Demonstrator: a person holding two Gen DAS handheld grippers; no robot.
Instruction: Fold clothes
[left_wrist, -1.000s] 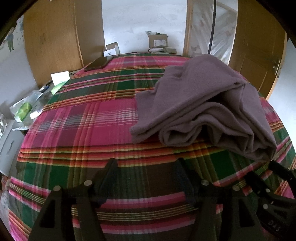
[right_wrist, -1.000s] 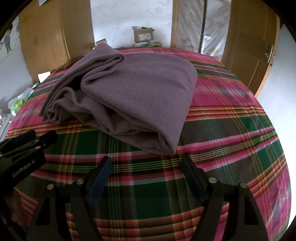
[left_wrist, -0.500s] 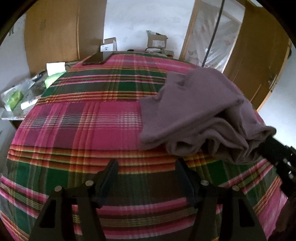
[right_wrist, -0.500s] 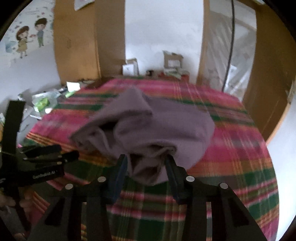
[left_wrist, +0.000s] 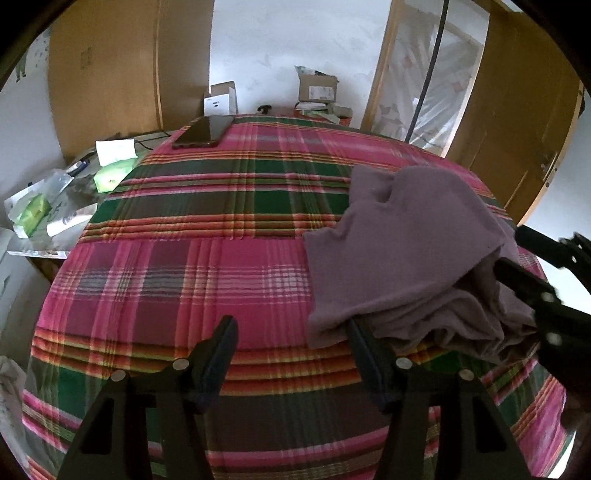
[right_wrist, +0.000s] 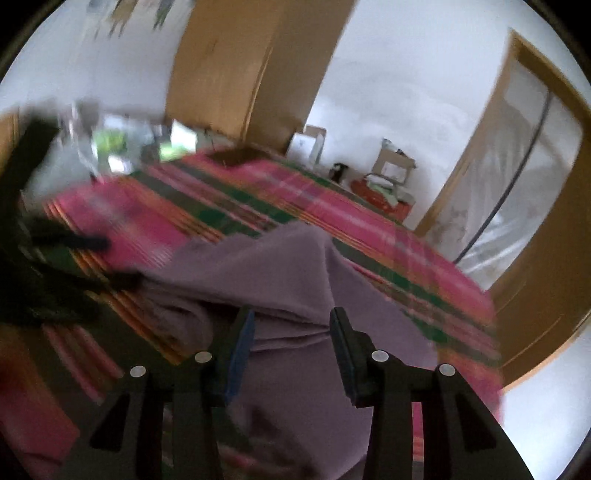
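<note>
Purple fleece up, grip looks thin

Left wrist view: purple fleece (left_wrist: 417, 258) bunches at four o'clock on the plaid bedspread (left_wrist: 207, 266); left gripper (left_wrist: 291, 354) gapes wide, empty.

Right wrist view: right gripper (right_wrist: 291, 347) pinches a soft fold (blurry). A shallow bite could let the limp, slippery pile slide out.

Soft dim daylight, fisheye bending at the edges, left view sharp, right view smeared by motion blur

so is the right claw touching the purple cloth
Touching. In the right wrist view the purple cloth is bunched between the right claw, both pads pressed into it.
</note>
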